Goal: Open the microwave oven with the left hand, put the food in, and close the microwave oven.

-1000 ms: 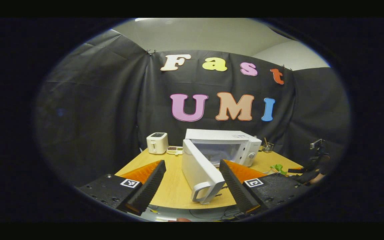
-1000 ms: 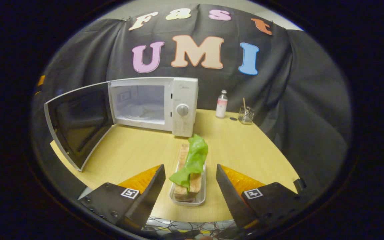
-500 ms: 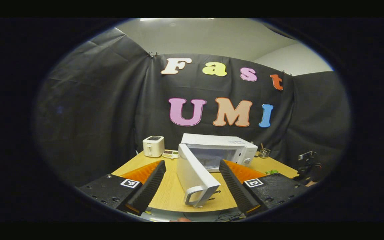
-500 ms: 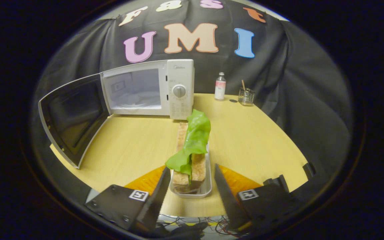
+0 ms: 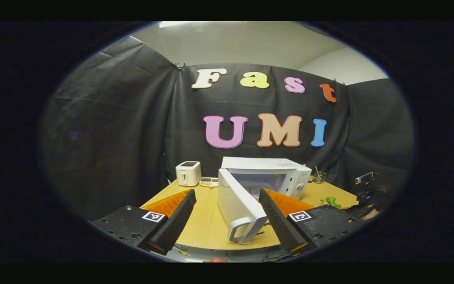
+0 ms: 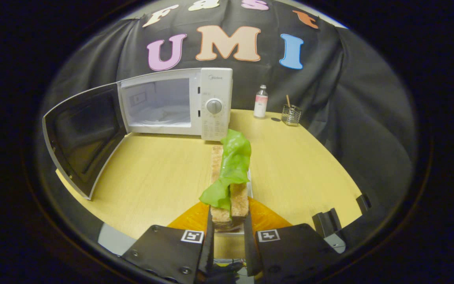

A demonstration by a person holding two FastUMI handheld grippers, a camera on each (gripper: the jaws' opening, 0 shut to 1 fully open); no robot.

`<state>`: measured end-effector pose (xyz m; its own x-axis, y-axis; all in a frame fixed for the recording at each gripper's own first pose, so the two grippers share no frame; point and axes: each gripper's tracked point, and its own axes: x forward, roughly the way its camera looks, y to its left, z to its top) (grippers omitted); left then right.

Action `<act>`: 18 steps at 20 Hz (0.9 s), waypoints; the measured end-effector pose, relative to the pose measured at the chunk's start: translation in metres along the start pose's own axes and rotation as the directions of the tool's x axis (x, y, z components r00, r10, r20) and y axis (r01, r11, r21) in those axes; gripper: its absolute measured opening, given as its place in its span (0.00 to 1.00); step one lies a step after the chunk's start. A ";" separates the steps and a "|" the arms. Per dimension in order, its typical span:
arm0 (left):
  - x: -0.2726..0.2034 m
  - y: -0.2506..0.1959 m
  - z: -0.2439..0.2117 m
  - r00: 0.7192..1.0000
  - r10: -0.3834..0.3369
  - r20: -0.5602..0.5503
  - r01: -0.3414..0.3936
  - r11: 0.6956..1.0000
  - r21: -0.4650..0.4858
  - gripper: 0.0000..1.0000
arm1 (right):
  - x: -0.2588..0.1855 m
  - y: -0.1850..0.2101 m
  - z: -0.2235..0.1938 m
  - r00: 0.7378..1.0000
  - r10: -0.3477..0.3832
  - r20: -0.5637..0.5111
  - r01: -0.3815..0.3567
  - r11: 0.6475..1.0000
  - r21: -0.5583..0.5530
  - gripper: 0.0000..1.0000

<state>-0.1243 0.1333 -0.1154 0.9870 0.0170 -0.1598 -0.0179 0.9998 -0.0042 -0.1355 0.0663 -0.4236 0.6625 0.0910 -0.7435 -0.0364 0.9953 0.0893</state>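
Left gripper view first: my left gripper (image 5: 227, 215) hangs with its jaws wide apart and nothing between them, back from the near edge of the round wooden bench (image 5: 207, 223). Beyond it I see the microwave (image 5: 268, 177), its door (image 5: 238, 207) swung out toward me, handle at the near end. A toaster (image 5: 188, 173) stands well to the left of the oven by the black cloth wall, and a small tray (image 5: 209, 181) lies just beside it. Far right, I make out green lettuce (image 5: 330, 201) and the other gripper (image 5: 369, 195), blurred.

Right gripper view: my right gripper (image 6: 227, 236) has its jaws closed on the near end of the food (image 6: 229, 189), a bread block draped with lettuce in a clear tray. Its long axis runs straight away from me, pointing at the oven's control panel. The cavity gapes left of that panel, and the door (image 6: 81, 138) stands open at the bench's left edge. I see bare wood between food and cavity. A bottle (image 6: 261, 102) and a glass cup (image 6: 290, 114) sit at the back right, well apart from the food.
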 end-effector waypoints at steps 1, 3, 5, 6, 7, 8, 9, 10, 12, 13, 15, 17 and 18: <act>0.001 0.000 0.000 1.000 0.001 0.002 -0.001 1.000 0.006 0.98 | -0.001 0.001 0.000 1.000 0.005 0.002 -0.005 1.000 -0.001 0.35; 0.001 0.000 -0.002 1.000 0.000 -0.001 0.000 1.000 0.012 0.98 | -0.006 -0.002 0.004 1.000 0.001 -0.002 -0.001 1.000 -0.007 0.35; 0.002 0.000 -0.001 1.000 -0.002 0.005 0.002 1.000 0.015 0.98 | -0.004 -0.001 0.002 1.000 0.001 -0.011 -0.002 1.000 -0.007 0.29; 0.003 0.000 -0.001 1.000 0.000 0.005 0.000 1.000 0.018 0.97 | -0.005 0.000 0.005 1.000 0.003 -0.010 -0.003 1.000 -0.012 0.24; 0.005 0.001 -0.002 1.000 0.003 0.006 -0.003 1.000 0.021 0.98 | -0.007 -0.001 0.010 1.000 0.005 -0.002 -0.005 1.000 -0.016 0.24; 0.005 0.002 -0.001 1.000 0.005 0.008 -0.005 1.000 0.024 0.98 | -0.010 -0.001 0.014 1.000 0.005 0.008 -0.005 1.000 -0.018 0.29; 0.005 0.003 0.000 1.000 0.006 0.013 -0.007 1.000 0.024 0.98 | -0.011 -0.001 0.020 1.000 0.006 0.019 -0.005 1.000 -0.022 0.29; 0.005 0.003 0.002 1.000 0.005 0.018 -0.006 1.000 0.020 0.98 | -0.015 -0.001 0.027 0.999 0.009 0.031 -0.008 1.000 -0.026 0.29; 0.007 0.001 0.000 1.000 -0.001 0.017 0.000 1.000 0.012 0.98 | -0.016 0.003 0.041 0.998 0.019 0.053 -0.017 0.999 -0.035 0.29; 0.009 0.000 -0.001 1.000 -0.003 0.016 0.003 1.000 0.011 0.98 | -0.016 0.005 0.049 0.998 0.026 0.063 -0.023 0.999 -0.038 0.29; 0.010 0.000 0.000 1.000 -0.006 0.022 0.006 1.000 0.011 0.98 | -0.016 0.010 0.065 0.996 0.041 0.082 -0.038 0.999 -0.038 0.29; 0.011 0.001 0.000 1.000 -0.003 0.022 0.003 1.000 0.015 0.98 | -0.015 0.020 0.080 0.994 0.066 0.092 -0.063 0.998 -0.027 0.28; 0.012 0.002 0.001 1.000 -0.001 0.023 0.000 1.000 0.017 0.98 | -0.013 0.026 0.087 0.993 0.080 0.089 -0.079 0.997 -0.017 0.28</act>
<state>-0.1122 0.1355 -0.1167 0.9904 0.0166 -0.1374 -0.0150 0.9998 0.0126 -0.0798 0.0885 -0.3542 0.7213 0.1675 -0.6721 -0.1013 0.9854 0.1369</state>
